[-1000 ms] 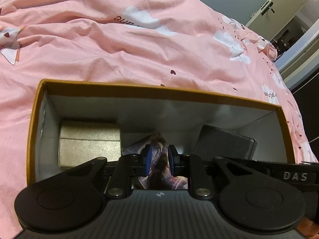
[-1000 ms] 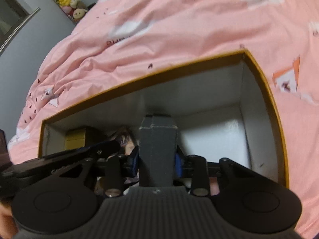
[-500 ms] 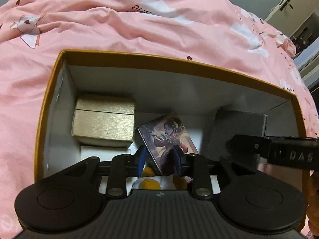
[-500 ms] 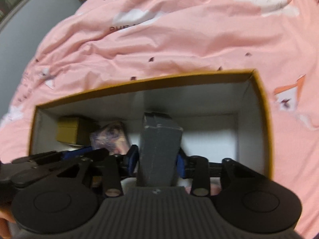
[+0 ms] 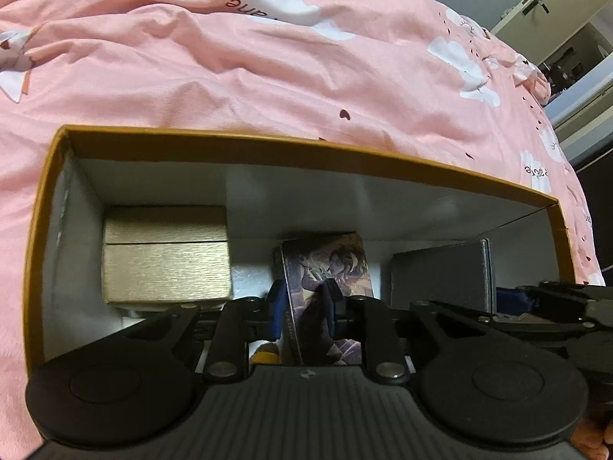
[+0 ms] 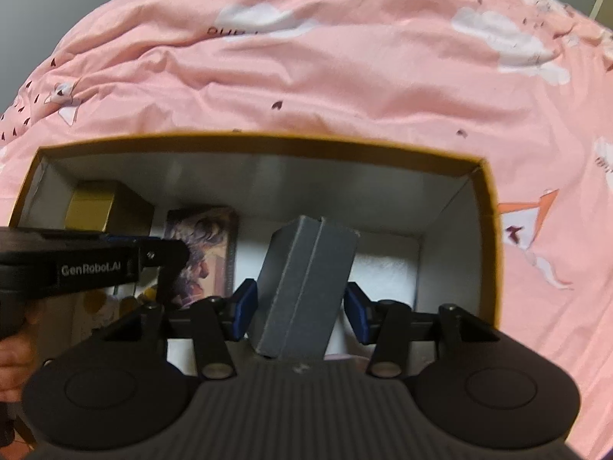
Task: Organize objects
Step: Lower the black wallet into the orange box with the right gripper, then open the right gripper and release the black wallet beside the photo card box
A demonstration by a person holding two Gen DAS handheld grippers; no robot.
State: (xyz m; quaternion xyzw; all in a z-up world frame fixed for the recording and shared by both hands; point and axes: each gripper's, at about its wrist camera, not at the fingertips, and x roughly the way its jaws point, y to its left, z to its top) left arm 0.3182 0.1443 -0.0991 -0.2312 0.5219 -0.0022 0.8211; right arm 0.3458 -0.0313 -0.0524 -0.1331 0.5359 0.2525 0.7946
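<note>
We judge the sort well along. 3 small boxes sit inside the orange-rimmed storage box [image 5: 268, 143]: gold box [image 5: 166, 255] at its left end, illustrated box [image 5: 325, 268] mid-floor, grey box [image 6: 306, 287] toward the right.

Left claw [image 5: 304, 308]: pads close on either side of the illustrated box, apparently gripping it; the box stands upright, low in the storage box. We cannot tell whether it rests on the floor.

Right claw [image 6: 300, 308]: spread wide, a gap showing between each blue pad and the grey box. The grey box leans to the right between the pads, apparently let go and not squared up.

Something yellow [image 5: 264, 352] lies near the floor under the left claw; too hidden to name.

Left to do, as we judge: release the illustrated box, perhaps straighten the grey one.

Surface: a bed, under a rumpled pink duvet [image 5: 268, 76] printed with white clouds and small dark hearts. Soft footing for the storage box. Room: grey wall, pale door [image 5: 555, 0] far right, dim light.
</note>
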